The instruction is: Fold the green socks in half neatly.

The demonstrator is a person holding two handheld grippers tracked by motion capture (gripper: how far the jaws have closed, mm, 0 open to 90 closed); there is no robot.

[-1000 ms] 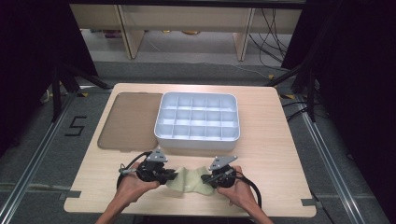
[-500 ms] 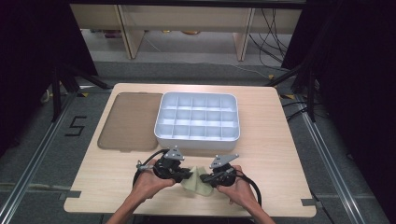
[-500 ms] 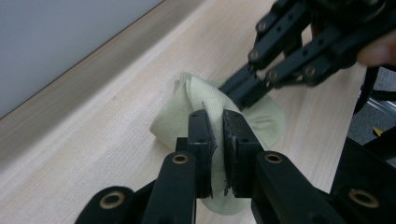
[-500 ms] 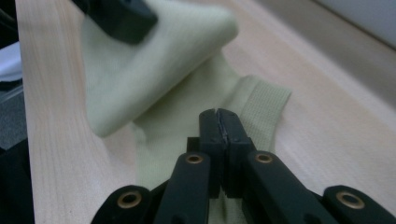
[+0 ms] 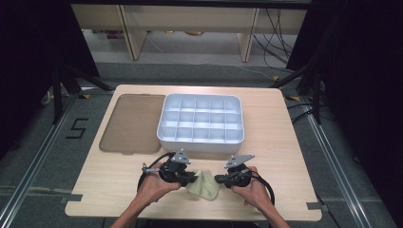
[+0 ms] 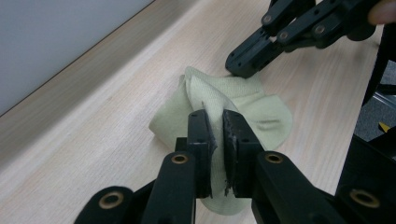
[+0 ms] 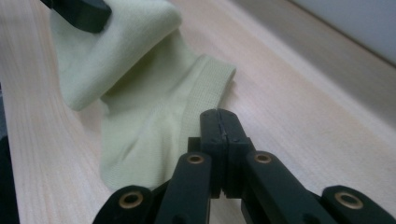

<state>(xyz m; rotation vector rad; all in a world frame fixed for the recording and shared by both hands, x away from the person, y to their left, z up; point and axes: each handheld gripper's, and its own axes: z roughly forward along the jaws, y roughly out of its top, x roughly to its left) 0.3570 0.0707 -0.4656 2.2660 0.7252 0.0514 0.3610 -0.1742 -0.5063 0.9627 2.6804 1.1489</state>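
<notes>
A pale yellow-green sock (image 5: pixel 204 186) lies near the table's front edge, between the two hand-held grippers. My left gripper (image 6: pixel 218 128) is shut on one end of the sock (image 6: pixel 261 107) and holds it lifted and folded over the rest. In the high view the left gripper (image 5: pixel 192 178) sits on the sock's left side. My right gripper (image 7: pixel 219 123) has its jaws pressed together, with the sock's ribbed cuff (image 7: pixel 205 88) just beside its tip. No fabric shows between those jaws. Its tip (image 6: pixel 240 67) rests at the sock's far edge.
A white tray (image 5: pixel 202 142) with several empty compartments stands just behind the grippers. To its left, a flat brown lid (image 5: pixel 130 123) lies on the wooden table (image 5: pixel 285 156). The table's front edge is close under the hands.
My left gripper has moved right toward the right gripper, carrying the sock's end and folding the sock over itself. The right gripper has stayed in place.
</notes>
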